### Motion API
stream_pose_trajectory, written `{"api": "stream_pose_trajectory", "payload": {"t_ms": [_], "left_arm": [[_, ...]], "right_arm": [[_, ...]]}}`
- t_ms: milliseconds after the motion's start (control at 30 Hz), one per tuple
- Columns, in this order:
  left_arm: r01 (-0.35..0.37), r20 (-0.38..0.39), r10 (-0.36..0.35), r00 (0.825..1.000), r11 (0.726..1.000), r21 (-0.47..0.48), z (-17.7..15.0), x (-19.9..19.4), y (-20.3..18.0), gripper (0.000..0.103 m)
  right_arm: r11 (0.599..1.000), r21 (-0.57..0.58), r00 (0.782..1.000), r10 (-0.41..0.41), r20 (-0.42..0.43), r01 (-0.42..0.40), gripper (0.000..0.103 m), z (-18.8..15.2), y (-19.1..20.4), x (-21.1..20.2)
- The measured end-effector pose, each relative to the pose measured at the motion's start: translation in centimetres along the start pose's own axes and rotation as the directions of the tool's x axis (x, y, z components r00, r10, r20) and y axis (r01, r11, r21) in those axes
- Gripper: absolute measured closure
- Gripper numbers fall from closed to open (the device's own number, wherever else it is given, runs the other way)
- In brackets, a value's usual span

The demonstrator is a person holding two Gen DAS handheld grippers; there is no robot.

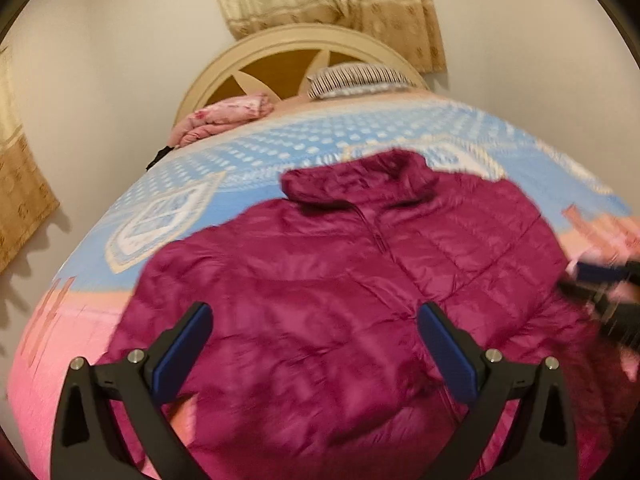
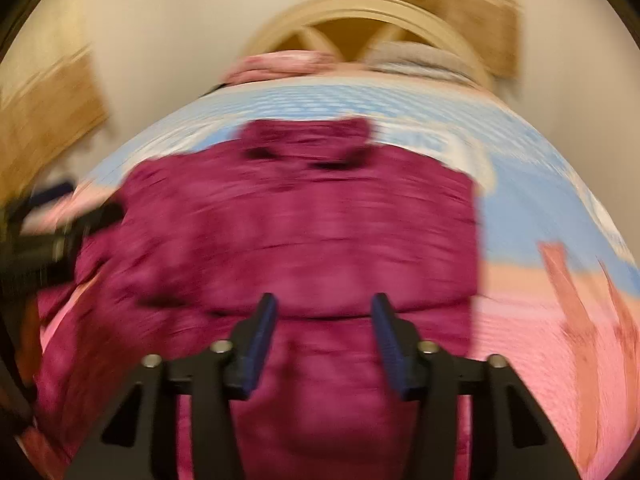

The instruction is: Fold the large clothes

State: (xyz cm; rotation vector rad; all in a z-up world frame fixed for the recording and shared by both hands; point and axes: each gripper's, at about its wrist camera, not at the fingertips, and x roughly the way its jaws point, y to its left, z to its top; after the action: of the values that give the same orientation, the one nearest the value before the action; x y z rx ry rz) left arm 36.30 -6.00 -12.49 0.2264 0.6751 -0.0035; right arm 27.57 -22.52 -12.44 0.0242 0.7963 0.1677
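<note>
Jacket (image 1: 340, 280) lies lengthwise, collar (image 1: 356, 176) toward headboard (image 1: 280, 52).

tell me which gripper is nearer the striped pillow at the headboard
Hard to call; neither is close. The left gripper and right gripper both hang open over the jacket, far down the bed from the striped pillow.

Magenta quilted puffer jacket (image 1: 340, 300), zipped, collar up, spread flat on bedspread (image 1: 280, 148)

left gripper (image 1: 314, 316): jaws wide apart | right gripper (image 2: 324, 308): jaws parted
</note>
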Motion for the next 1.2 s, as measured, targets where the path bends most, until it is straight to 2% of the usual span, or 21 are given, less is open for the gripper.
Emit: {"api": "stream_pose_trajectory", "payload": {"t_ms": [100,200,300,367,667,967,1067,1133,1200], "left_arm": [[-0.085,-0.06,0.087,0.994,0.996,0.027,-0.9,3.4,-0.9,0.0],[-0.071,-0.149,0.069,0.986,0.997,-0.006,-2.0,5.6,-0.4,0.0],[-0.055,-0.171,0.049,0.984,0.998,-0.032,-2.8,6.2,0.0,0.0],[-0.059,-0.171,0.054,0.984,0.998,-0.02,-3.0,6.3,-0.2,0.0],[-0.034,-0.19,0.027,0.981,0.999,-0.035,-3.6,7.1,-0.4,0.0],[-0.027,-0.19,0.017,0.982,0.998,-0.051,-3.7,7.3,-0.3,0.0],[-0.024,-0.189,0.013,0.982,0.998,-0.056,-3.8,7.2,-0.2,0.0],[-0.023,-0.189,0.011,0.982,0.998,-0.058,-3.8,7.2,-0.2,0.0],[-0.022,-0.189,0.011,0.982,0.998,-0.058,-3.8,7.2,-0.1,0.0]], "right_arm": [[0.995,0.057,0.996,-0.08,0.027,0.078,0.062,2.4,-3.1,1.2],[0.988,0.12,0.995,-0.097,0.037,0.092,0.062,4.7,-5.1,2.4],[0.986,0.104,0.989,-0.136,0.062,0.129,0.062,6.5,-5.0,4.3],[0.988,0.092,0.991,-0.129,0.046,0.125,0.062,7.2,-4.5,6.4],[0.986,0.112,0.991,-0.114,-0.071,0.122,0.062,5.3,-5.9,12.2],[0.988,0.101,0.991,-0.106,-0.086,0.114,0.062,5.0,-6.1,13.0],[0.984,0.107,0.987,-0.134,-0.089,0.143,0.062,5.6,-5.4,11.0],[0.988,0.123,0.995,-0.082,-0.054,0.088,0.062,5.7,-4.6,8.8],[0.996,0.079,0.999,-0.037,-0.03,0.039,0.062,5.4,-2.5,6.6]]}}
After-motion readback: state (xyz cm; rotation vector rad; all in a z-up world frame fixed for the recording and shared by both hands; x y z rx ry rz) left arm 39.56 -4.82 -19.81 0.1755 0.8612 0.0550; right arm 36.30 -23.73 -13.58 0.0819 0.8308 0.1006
